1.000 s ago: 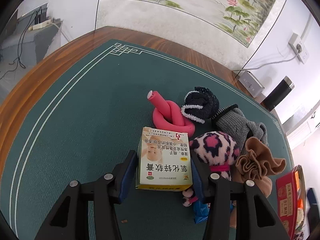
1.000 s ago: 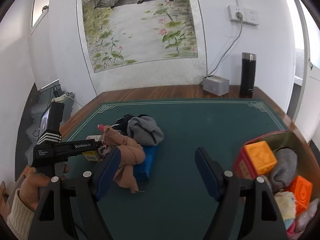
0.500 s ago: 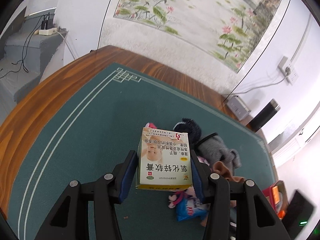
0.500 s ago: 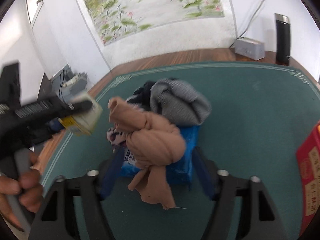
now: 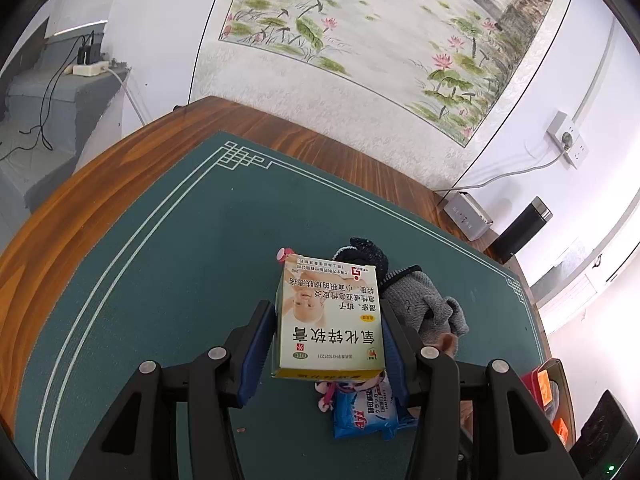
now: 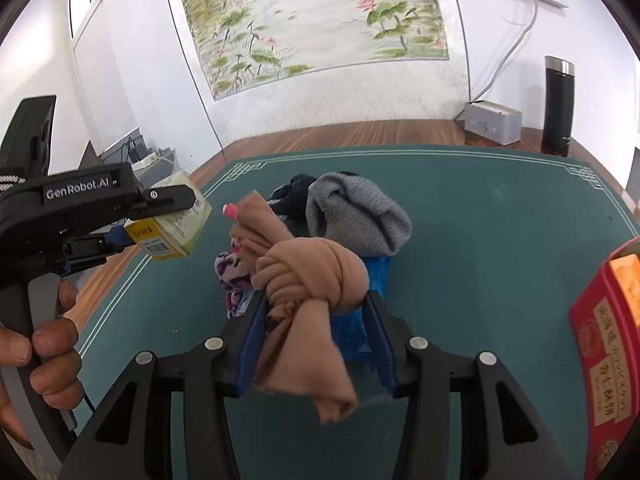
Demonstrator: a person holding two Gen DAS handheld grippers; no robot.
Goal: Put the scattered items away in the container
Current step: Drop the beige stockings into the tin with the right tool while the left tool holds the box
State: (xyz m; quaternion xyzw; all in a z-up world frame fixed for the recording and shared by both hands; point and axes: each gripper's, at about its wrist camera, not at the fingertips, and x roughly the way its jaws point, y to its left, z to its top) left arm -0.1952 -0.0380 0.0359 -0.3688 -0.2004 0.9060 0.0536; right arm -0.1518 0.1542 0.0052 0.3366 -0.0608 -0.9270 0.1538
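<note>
Left gripper (image 5: 328, 340) is clenching the yellow-white box (image 5: 330, 320) between its blue pads, box sitting square between the jaws, lifted clear of the green mat (image 5: 180, 280). From the right wrist view the same box (image 6: 172, 220) is hanging in the air at left, a hand (image 6: 36, 356) gripping the handle below it.

Right gripper (image 6: 316, 320) is closing on the tan knotted cloth (image 6: 312, 284). The knot is sitting right between the jaws, both pads up against its sides, loose tail drooping down toward the camera. Jaws are still narrowing, so call it a grasp forming on the cloth.

Rest of the pile is lying on the mat just beyond the knot: grey sock (image 6: 356, 216), dark navy sock (image 6: 294, 196) beside it, blue packet (image 6: 366, 312) under the knot, a pink-and-black spotted plush (image 6: 232, 272) to the left, a pink tip (image 6: 230, 211) poking up behind.

Red container (image 6: 604, 360) is sitting at the right edge, well apart from the pile, an orange block (image 6: 626, 276) inside it. Tabletop (image 5: 100, 184) is wood, showing round the mat.
</note>
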